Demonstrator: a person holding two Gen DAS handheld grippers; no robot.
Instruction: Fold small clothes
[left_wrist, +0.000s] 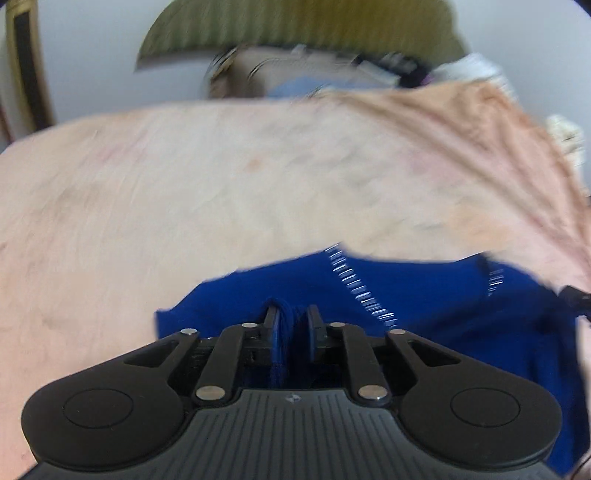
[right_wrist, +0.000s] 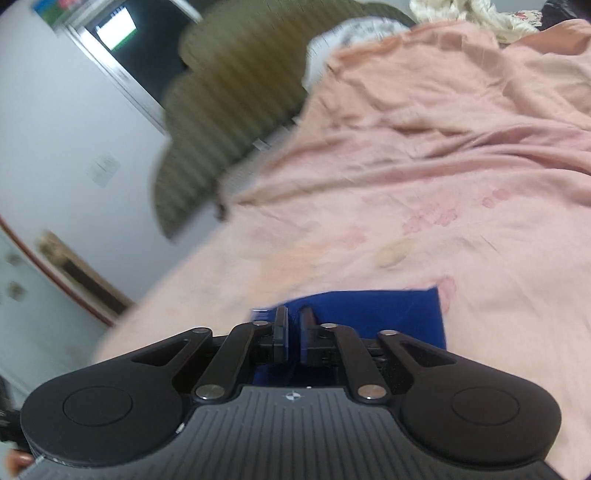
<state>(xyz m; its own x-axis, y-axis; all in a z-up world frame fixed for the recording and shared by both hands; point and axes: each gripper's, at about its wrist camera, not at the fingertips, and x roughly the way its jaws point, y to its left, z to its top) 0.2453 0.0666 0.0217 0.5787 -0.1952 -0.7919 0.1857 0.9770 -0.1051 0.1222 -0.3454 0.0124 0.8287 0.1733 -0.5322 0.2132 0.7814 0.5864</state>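
A royal-blue garment (left_wrist: 424, 295) with a white stitched seam lies on a pink bedsheet (left_wrist: 221, 184). My left gripper (left_wrist: 291, 325) is shut on a bunched fold of the blue cloth, which fills the gap between its fingers. In the right wrist view the same blue garment (right_wrist: 388, 314) shows a flat edge and a corner on the pink sheet (right_wrist: 443, 184). My right gripper (right_wrist: 293, 332) is shut on the blue cloth's edge. Both views are blurred by motion.
An olive ribbed headboard (right_wrist: 221, 92) stands at the bed's far end against a white wall. A cluttered heap of items (left_wrist: 314, 74) lies beyond the sheet. Cream and white laundry (right_wrist: 472, 14) is piled at the far right corner.
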